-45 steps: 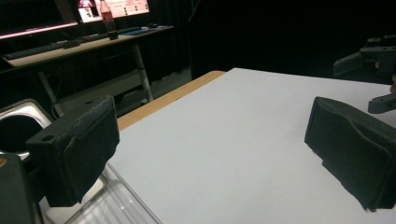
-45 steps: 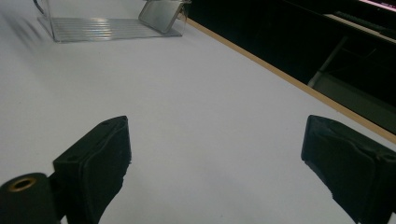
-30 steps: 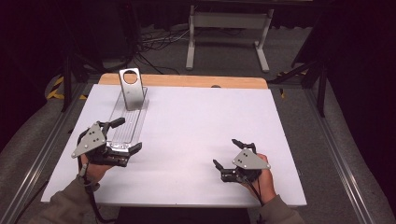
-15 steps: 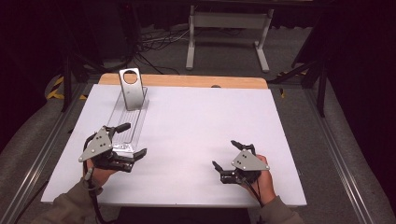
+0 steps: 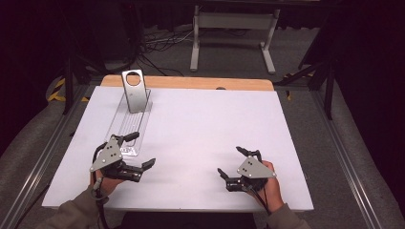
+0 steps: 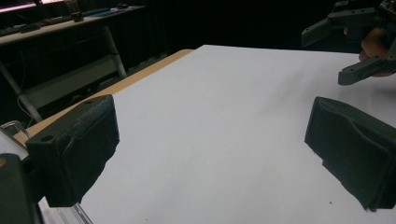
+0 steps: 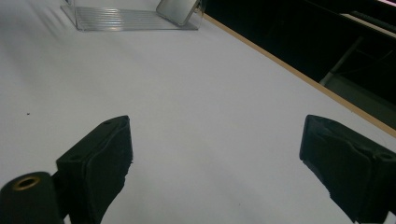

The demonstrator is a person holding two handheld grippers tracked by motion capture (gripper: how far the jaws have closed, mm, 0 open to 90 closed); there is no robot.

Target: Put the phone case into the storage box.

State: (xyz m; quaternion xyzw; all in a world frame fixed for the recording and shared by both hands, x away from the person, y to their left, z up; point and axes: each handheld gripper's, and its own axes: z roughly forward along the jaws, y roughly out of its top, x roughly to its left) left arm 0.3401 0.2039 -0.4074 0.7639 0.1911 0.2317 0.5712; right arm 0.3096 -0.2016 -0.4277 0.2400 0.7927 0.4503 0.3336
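The left gripper (image 5: 137,151) has pulled back off the clear acrylic rack (image 5: 128,126) toward the table's near edge, jaws wide and empty like the right gripper (image 5: 237,163), so the rack seems set down.

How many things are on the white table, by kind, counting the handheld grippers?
Clear plastic tray: 1
Metal stand with a round hole: 1
Grippers: 2, left gripper, right gripper, both open
Total: 4
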